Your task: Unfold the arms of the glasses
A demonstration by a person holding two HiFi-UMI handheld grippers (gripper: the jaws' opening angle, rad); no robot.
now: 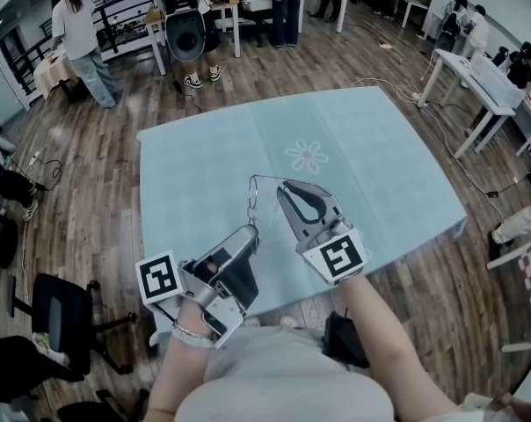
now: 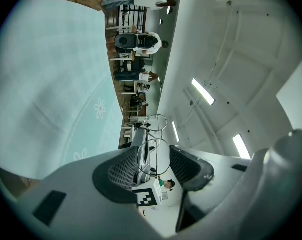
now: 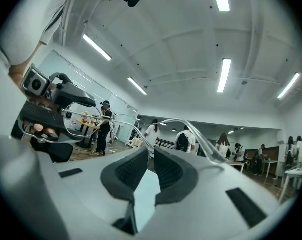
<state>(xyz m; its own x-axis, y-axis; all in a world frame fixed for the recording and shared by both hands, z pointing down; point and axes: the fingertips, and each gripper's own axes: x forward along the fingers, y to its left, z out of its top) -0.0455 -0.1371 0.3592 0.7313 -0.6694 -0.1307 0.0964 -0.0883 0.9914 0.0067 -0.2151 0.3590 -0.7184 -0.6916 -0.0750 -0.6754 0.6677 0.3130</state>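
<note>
Thin wire-framed glasses (image 1: 252, 200) hang in the air over the teal tablecloth (image 1: 204, 165), between my two grippers. My right gripper (image 1: 281, 188) is shut on the frame near a hinge. In the right gripper view its pads (image 3: 163, 168) pinch the wire, one lens (image 3: 81, 119) sticks out to the left and one arm (image 3: 203, 135) curves off to the right. My left gripper (image 1: 250, 232) points at the glasses from below left. Its jaws stand wide apart, and the round lenses (image 2: 153, 156) show between and beyond them with no pad touching.
The cloth has a flower print (image 1: 307, 156) and covers a table on a wooden floor. Black office chairs (image 1: 59, 310) stand at the left, a white table (image 1: 476, 77) at the right. Several people stand at the far side of the room.
</note>
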